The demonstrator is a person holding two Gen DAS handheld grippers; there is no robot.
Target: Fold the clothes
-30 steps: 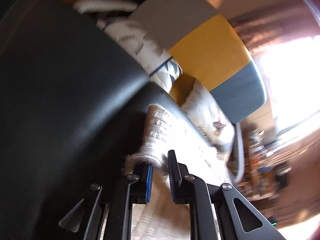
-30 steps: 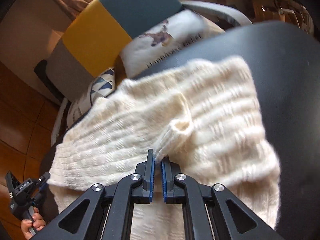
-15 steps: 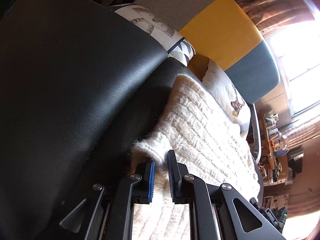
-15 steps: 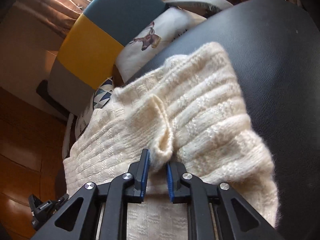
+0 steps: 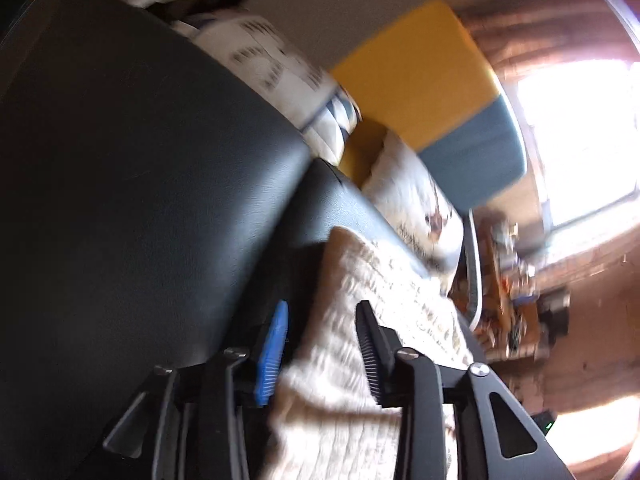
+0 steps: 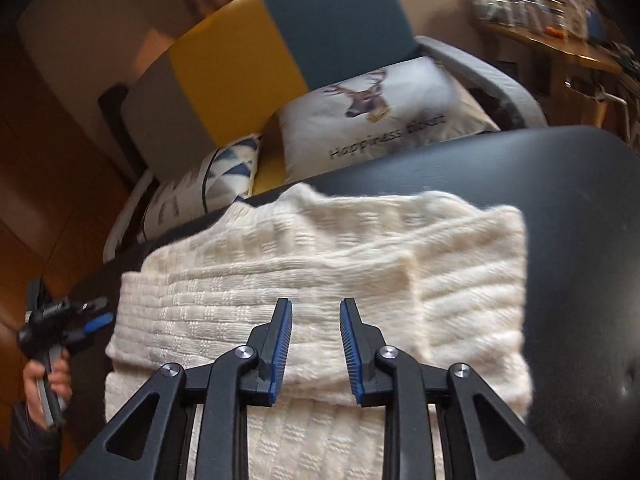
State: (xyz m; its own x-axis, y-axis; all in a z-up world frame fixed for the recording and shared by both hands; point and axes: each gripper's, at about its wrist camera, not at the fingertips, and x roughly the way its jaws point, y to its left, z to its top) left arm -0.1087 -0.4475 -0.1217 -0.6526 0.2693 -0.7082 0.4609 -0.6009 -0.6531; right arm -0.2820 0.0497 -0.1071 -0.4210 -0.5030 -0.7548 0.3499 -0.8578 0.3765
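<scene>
A cream knitted sweater [image 6: 320, 264] lies folded on a black leather surface [image 6: 572, 216]. Its upper layer is laid over the lower part, with a sleeve across the top. My right gripper [image 6: 315, 308] is open just above the sweater's folded layer and holds nothing. My left gripper [image 5: 322, 312] is open at the sweater's left edge [image 5: 360, 300], with knit showing between the jaws but not clamped. The left gripper also shows in the right wrist view [image 6: 86, 320], held in a hand at the sweater's left side. The left wrist view is blurred.
Behind the black surface stands an armchair [image 6: 280, 40] with grey, yellow and teal back panels. On it lie a deer-print cushion [image 6: 380, 112] and a blue triangle-pattern cushion [image 6: 224, 172]. A cluttered wooden shelf [image 6: 552, 32] is at the far right. A bright window [image 5: 580, 140] is in the left wrist view.
Both grippers have opened and let go of the sweater. The fold they held now lies flat on the lower layer. Both have drawn back slightly.
</scene>
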